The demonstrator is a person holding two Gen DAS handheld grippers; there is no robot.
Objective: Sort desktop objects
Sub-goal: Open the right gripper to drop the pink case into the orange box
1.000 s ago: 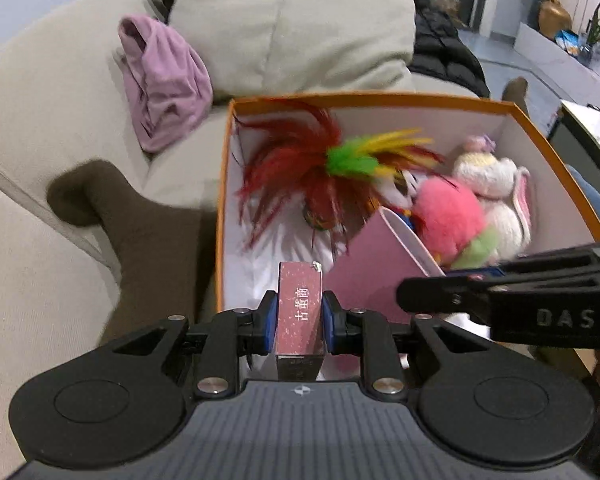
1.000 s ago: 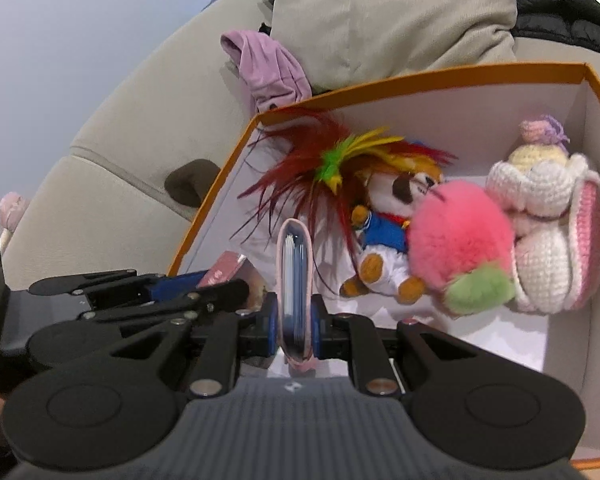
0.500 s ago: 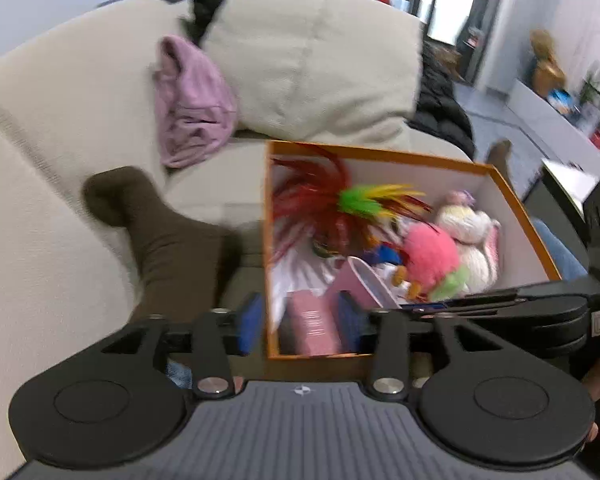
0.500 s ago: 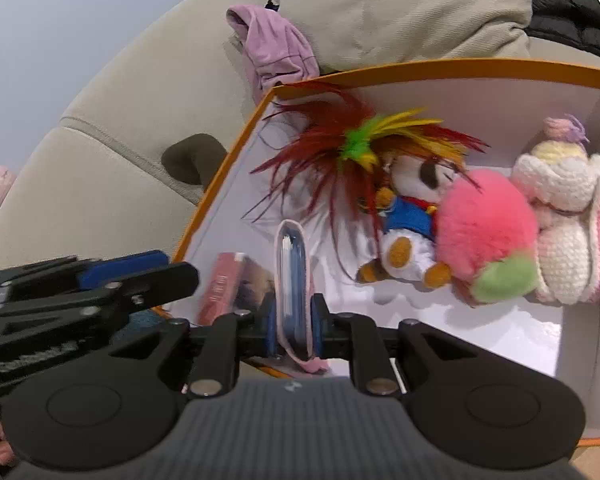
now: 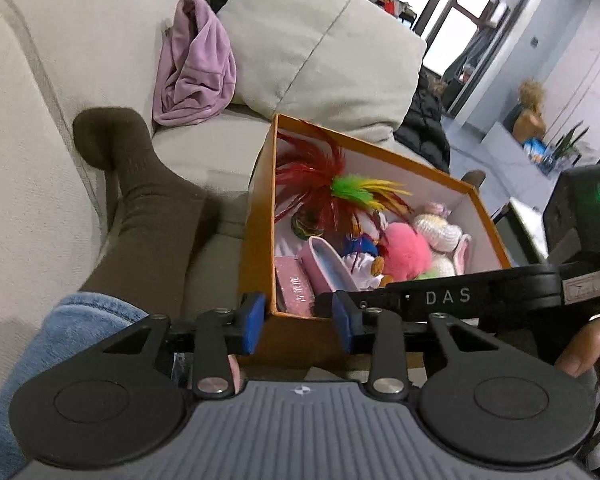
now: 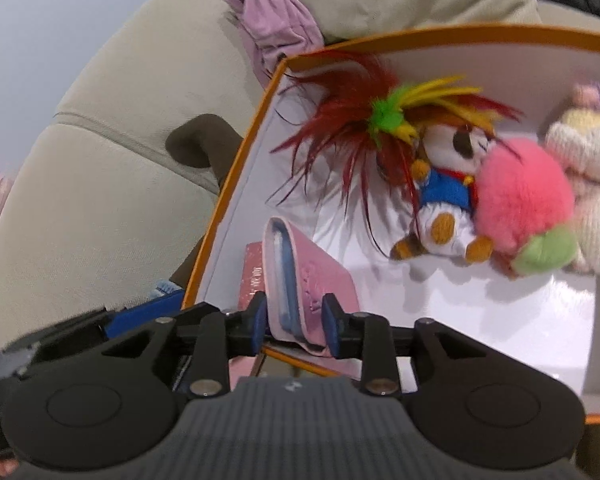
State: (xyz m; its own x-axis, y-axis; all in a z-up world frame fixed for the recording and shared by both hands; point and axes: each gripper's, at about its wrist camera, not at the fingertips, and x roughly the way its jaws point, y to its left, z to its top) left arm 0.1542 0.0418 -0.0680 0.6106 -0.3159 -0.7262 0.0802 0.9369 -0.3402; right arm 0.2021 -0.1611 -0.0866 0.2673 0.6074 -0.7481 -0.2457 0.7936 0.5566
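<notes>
Sock [image 5: 140,200] fully seen (left view only).

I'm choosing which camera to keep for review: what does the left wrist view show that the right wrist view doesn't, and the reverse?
Only the left wrist view shows the blue denim trouser leg, the bright windows and the black tool body marked DAS.

Only the right wrist view shows the plush doll's face and the pink wallet lying between the right tool's opening pads.

Both show the orange cardboard box, the red feather toy, the fluffy pink ball, the small pink printed box, the lilac cloth and the brown sock.
</notes>
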